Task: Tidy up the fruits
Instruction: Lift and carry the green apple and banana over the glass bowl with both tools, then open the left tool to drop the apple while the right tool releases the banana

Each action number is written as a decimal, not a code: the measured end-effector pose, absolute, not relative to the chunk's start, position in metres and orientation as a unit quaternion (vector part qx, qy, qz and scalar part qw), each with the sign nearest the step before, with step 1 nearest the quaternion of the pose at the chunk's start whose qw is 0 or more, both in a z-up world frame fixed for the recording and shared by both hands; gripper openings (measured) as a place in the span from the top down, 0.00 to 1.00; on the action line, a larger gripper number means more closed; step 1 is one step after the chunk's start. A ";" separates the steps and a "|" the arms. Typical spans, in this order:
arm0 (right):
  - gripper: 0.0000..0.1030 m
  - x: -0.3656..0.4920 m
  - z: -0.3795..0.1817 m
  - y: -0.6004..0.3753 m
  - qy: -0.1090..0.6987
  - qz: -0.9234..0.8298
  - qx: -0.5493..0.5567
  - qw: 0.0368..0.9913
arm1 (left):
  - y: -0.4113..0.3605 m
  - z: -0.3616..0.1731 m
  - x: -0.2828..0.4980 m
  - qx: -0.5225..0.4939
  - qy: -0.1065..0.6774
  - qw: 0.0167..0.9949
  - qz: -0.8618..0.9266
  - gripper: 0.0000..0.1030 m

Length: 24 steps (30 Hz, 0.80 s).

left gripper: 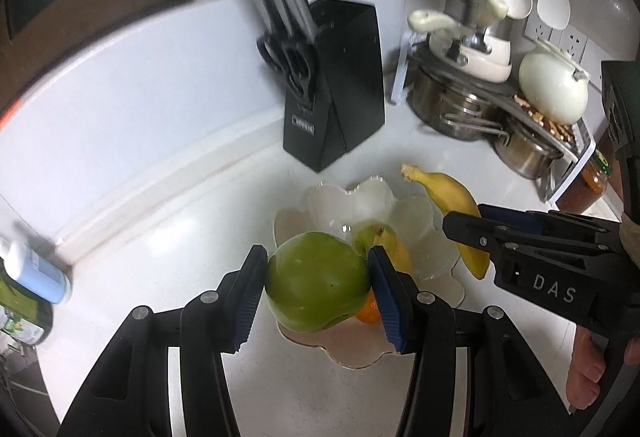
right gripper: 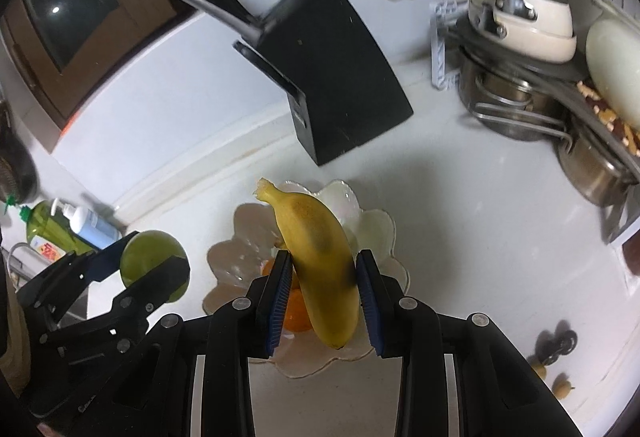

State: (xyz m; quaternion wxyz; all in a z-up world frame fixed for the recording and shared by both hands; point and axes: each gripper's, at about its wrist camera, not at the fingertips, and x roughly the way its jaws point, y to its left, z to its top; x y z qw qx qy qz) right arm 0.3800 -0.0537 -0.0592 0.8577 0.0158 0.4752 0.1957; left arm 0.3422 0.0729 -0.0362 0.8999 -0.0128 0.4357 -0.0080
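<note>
Above a clear, flower-shaped bowl [left gripper: 416, 229] on a white counter [left gripper: 160, 165], a green apple [left gripper: 316, 283] is clamped between the blue pads of the left gripper [left gripper: 318, 295]. Just beside it, a yellow banana [right gripper: 320, 261] is pinched lengthwise by the right gripper [right gripper: 324, 301], its stem pointing away. An orange [right gripper: 298, 311] and another yellow fruit [left gripper: 394, 245] are seen lying in the bowl. Behind the bowl a black knife block [left gripper: 336, 89] is placed, with stacked steel pots [left gripper: 460, 105] to its right.
</note>
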 end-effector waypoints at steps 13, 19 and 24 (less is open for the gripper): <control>0.67 0.396 -0.108 -0.052 0.521 0.166 0.017 0.837 | 0.065 -0.097 0.355 -0.013 0.502 0.865 -0.024 0.50; 0.67 0.404 -0.122 -0.052 0.534 0.160 0.026 0.830 | 0.060 -0.114 0.360 -0.006 0.519 0.855 -0.025 0.50; 0.67 0.406 -0.129 -0.053 0.537 0.159 0.020 0.829 | 0.057 -0.116 0.363 0.007 0.521 0.853 -0.027 0.50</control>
